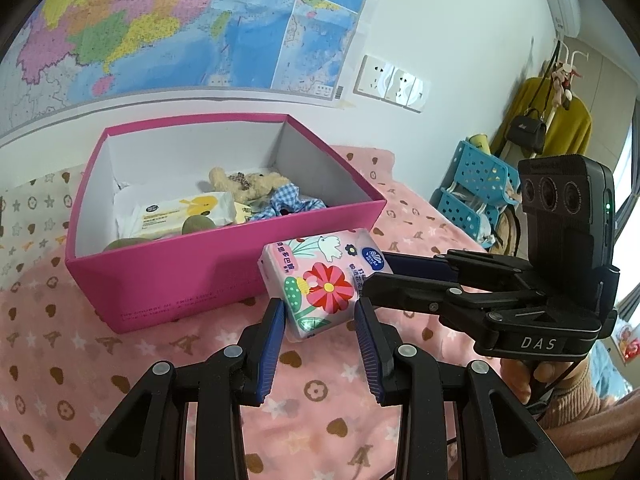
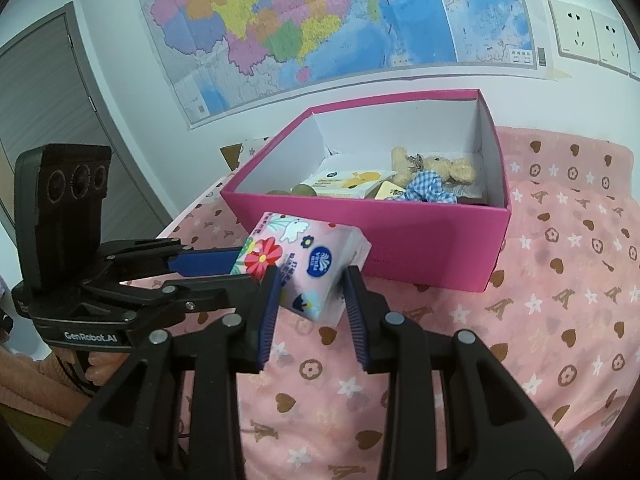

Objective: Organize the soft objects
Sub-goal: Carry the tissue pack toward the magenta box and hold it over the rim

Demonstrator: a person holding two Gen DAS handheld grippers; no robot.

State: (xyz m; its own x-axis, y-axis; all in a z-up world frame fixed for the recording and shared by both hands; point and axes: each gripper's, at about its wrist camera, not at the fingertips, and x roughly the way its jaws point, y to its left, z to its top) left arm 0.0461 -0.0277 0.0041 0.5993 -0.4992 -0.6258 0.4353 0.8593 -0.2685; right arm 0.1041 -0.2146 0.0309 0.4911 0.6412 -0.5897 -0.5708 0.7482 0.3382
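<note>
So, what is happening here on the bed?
A person holds two grippers, both shut on one tissue pack. The left gripper and the right gripper hold it in front of the pink box, above the blanket. The box already holds a plush bear and a wipes pack.

1. I see tissue pack: pink, red flower, white dove print.
2. Box: magenta outside, white inside.
3. Blanket: pink, brown hearts, white stars.
4. Cloth in box: blue-white gingham.
</note>
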